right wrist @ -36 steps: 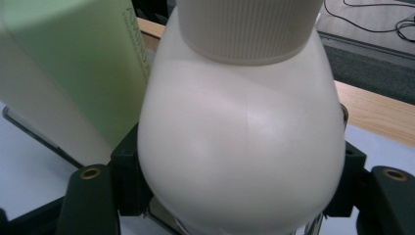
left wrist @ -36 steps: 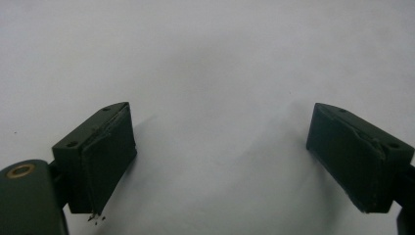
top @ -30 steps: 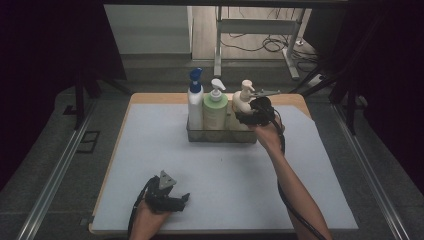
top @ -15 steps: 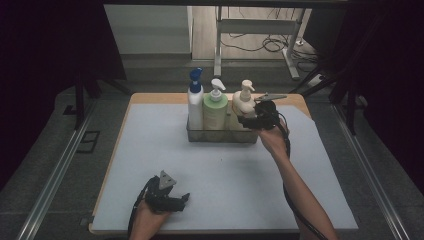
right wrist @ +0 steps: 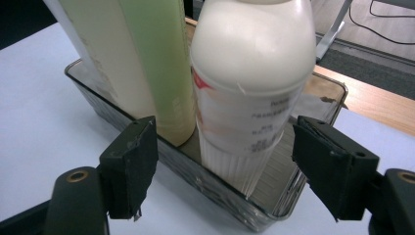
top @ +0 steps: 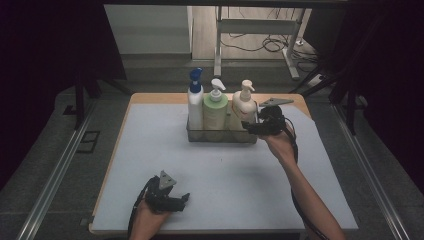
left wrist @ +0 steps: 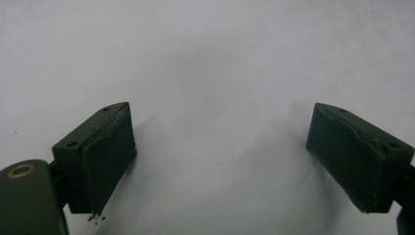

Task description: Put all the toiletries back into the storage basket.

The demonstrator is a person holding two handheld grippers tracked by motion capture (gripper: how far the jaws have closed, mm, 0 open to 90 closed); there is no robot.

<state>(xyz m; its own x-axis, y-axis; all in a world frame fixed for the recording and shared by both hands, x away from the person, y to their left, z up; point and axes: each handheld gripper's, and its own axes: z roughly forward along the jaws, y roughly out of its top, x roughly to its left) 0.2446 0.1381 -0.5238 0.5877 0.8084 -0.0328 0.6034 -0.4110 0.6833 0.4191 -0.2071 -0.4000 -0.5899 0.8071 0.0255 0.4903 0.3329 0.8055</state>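
Dark curtains ring a table [top: 150, 165] under a pale grey mat, with bare wood along its far edge. From the high view, a clear tray [top: 220, 135] stands near the middle of that far edge and holds three pump bottles in a row: a blue-capped bottle [top: 195, 102], a green bottle [top: 215, 109] and a cream bottle [top: 244, 107]. The right gripper [top: 248, 126] sits just off the tray's right end; a second ago it was up against the cream bottle, and it has since drawn back toward the table's right edge, its jaws having just been opening with nothing between them. That suggests the cream bottle has been set in the tray and let go, so this placement looks finished. The left gripper [top: 184, 199] rests near the front edge.

Its own view, the left gripper view, shows the jaws spread wide over bare mat.

The right gripper view shows the jaws wide apart, framing the cream bottle [right wrist: 252, 93] without touching it, beside the green bottle [right wrist: 151, 63], inside the tray [right wrist: 230, 205].
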